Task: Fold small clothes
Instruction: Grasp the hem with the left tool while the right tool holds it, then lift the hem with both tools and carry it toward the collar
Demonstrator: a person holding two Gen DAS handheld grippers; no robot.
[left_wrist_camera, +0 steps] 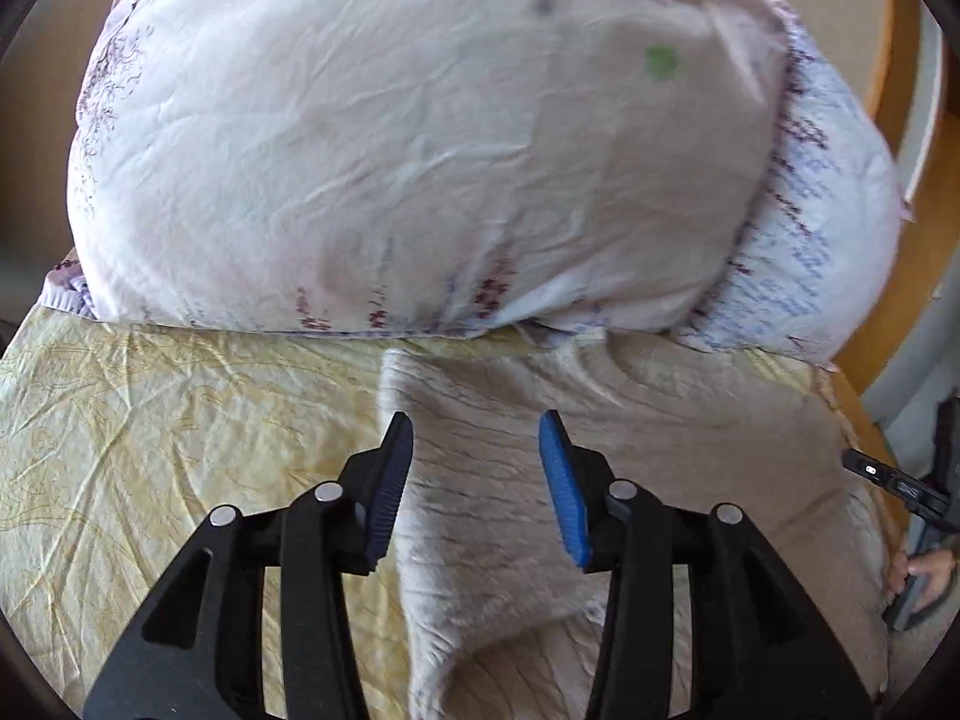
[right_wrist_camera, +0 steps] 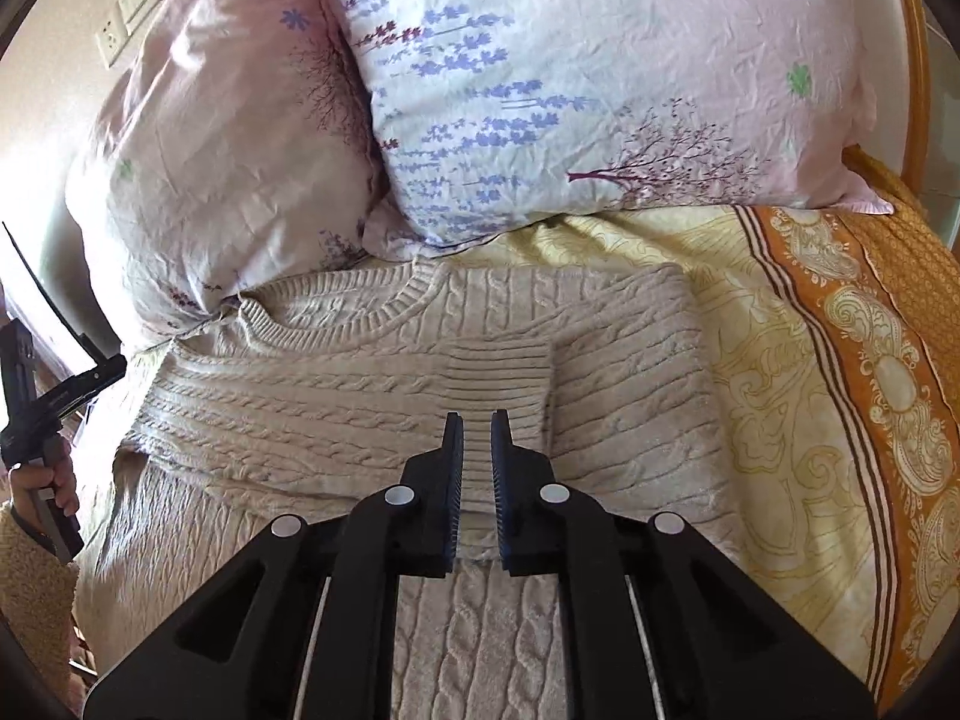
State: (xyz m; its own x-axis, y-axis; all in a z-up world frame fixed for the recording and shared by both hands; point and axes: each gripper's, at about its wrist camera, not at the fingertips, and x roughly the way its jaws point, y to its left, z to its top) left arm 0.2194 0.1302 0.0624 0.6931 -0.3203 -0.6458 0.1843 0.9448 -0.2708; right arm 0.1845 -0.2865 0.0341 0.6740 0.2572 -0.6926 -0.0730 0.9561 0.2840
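Note:
A beige cable-knit sweater (right_wrist_camera: 336, 396) lies flat on the bed, collar toward the pillows, with its right sleeve (right_wrist_camera: 501, 372) folded across the chest. My right gripper (right_wrist_camera: 477, 420) is nearly shut with a narrow gap, above the sleeve's ribbed cuff; whether it pinches the knit is unclear. My left gripper (left_wrist_camera: 476, 426) is open and empty, hovering over the sweater's left part (left_wrist_camera: 540, 450). The left gripper also shows at the left edge of the right wrist view (right_wrist_camera: 72, 384), and the right one shows at the right edge of the left wrist view (left_wrist_camera: 894, 480).
Two floral pillows (right_wrist_camera: 576, 78) (right_wrist_camera: 222, 138) stand just behind the sweater's collar. The yellow patterned bedsheet (right_wrist_camera: 774, 372) with an orange border (right_wrist_camera: 888, 324) spreads to the right. A wall socket (right_wrist_camera: 123, 18) is at upper left. The wooden headboard (left_wrist_camera: 882, 42) is behind.

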